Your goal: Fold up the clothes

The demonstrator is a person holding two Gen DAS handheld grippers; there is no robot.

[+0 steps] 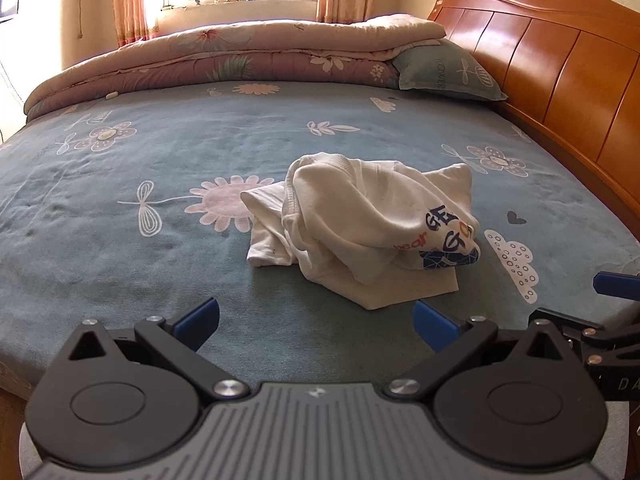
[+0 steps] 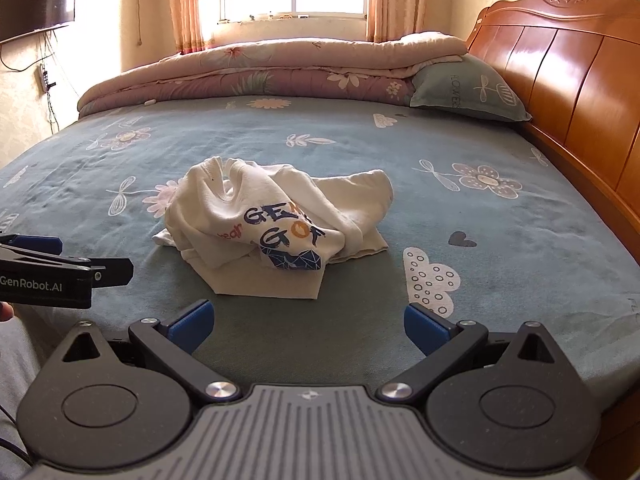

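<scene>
Cream-white T-shirt (image 2: 272,224), crumpled in a loose heap with its blue and orange lettering turned up, near the middle of the bed (image 2: 500,216), on a blue-grey floral sheet. Folded quilt (image 2: 260,72) well beyond the shirt, under the window; green pillow (image 2: 460,88) beyond it against the wooden headboard (image 2: 568,72). Left gripper (image 1: 316,322) and right gripper (image 2: 308,320) just short of the shirt, side by side, jaws spread wide on both and holding nothing.
</scene>
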